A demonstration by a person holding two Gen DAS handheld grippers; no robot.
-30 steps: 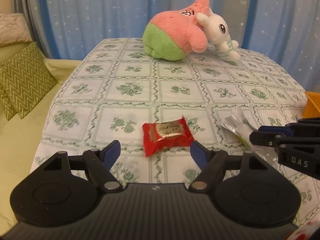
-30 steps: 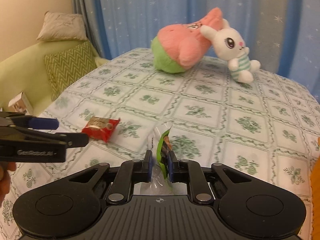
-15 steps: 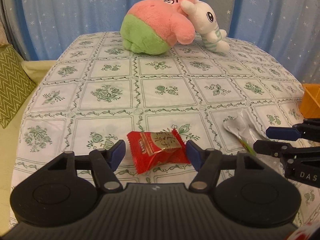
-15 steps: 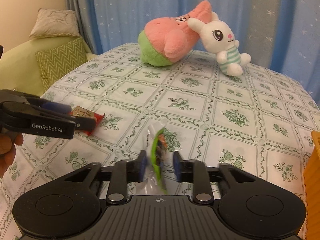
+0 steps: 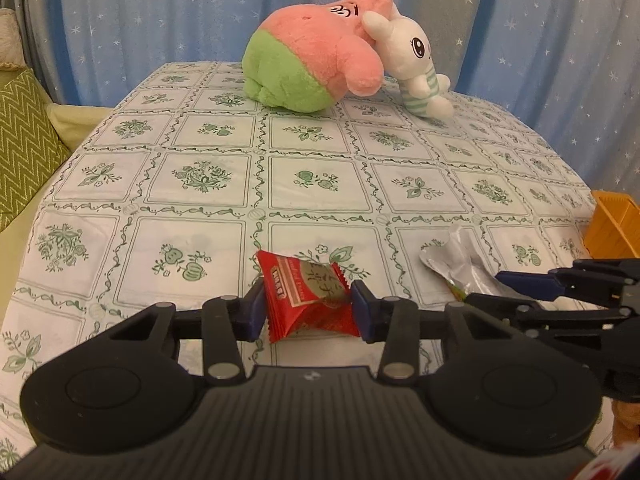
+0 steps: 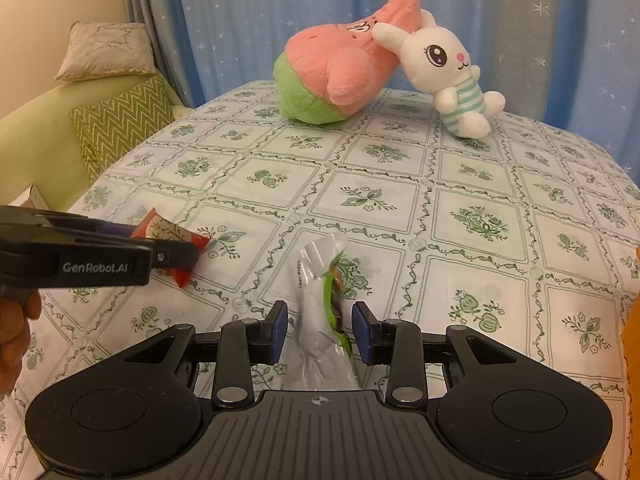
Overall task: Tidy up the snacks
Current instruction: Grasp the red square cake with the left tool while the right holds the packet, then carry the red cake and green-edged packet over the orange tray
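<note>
- I am looking across the desk point(image 5: 208, 240), which is filling most of both frames under a white cloth with green flower squares; a blue starred curtain point(image 5: 160, 12) is hanging along the top.
- A pink and green plush point(image 5: 312, 68) is lying at upper centre of the left view, with a white bunny plush point(image 6: 448, 76) leaning against its right side.
- A green zigzag cushion point(image 6: 120, 128) is sitting at the left edge of the right view.
- An orange box point(image 5: 616, 224) is showing at the right edge of the left view.
- My left gripper point(image 5: 308, 312) is sitting low at lower centre, its fingers closing on the red snack packet point(image 5: 308, 292) and touching both of its sides.
- My right gripper point(image 6: 320, 332) is sitting at lower centre of its own view, fingers spread apart with gaps on both sides of the clear and green snack wrapper point(image 6: 320, 320), which is lying on the cloth between them.
</note>
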